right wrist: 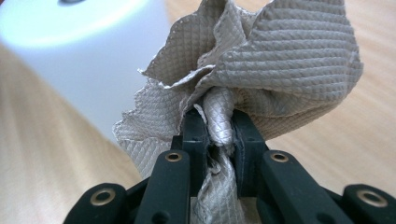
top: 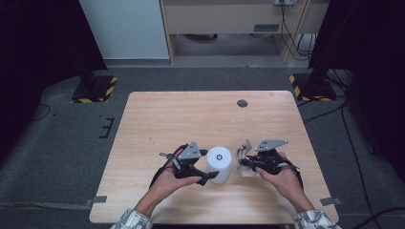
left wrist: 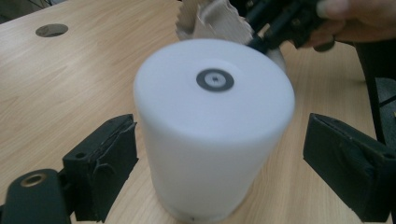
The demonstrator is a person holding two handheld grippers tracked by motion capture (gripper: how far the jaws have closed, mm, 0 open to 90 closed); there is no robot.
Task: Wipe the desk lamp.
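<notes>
A pale wooden desk (top: 191, 114) with a small round dark hole (top: 242, 103) near its far edge carries a white, smooth-sided upright cylinder (top: 219, 164) with a grey ring mark on its flat top; the cylinder stands on the near half of the desk, between the two hands; in the left gripper view the same white cylinder (left wrist: 212, 126) rises between the two black jaws, the left jaw just beside its wall and the right jaw a little apart from it, so the left tool (top: 204, 177) stands spread around the cylinder without pressing it, as far as the frames show.

The right tool (top: 242, 164) sits just right of the cylinder, held in the person's right hand (top: 279, 176); its jaws are pressed together on a crumpled, quilt-embossed grey-beige paper towel (right wrist: 261, 70); a twisted neck of the towel runs down between the two black pads, and the loose part fans out above them; in the high view the towel (top: 245, 150) shows as a pale bunch lifted beside the cylinder's right side; whether it touches the cylinder I cannot tell.

The left hand (top: 169, 183) grips its tool from the near-left; plaid sleeves (top: 129, 220) enter at the bottom edge; beyond the desk lie a grey carpeted floor (top: 62, 143) and two black stand bases with yellow-black hazard tape (top: 95, 88).
</notes>
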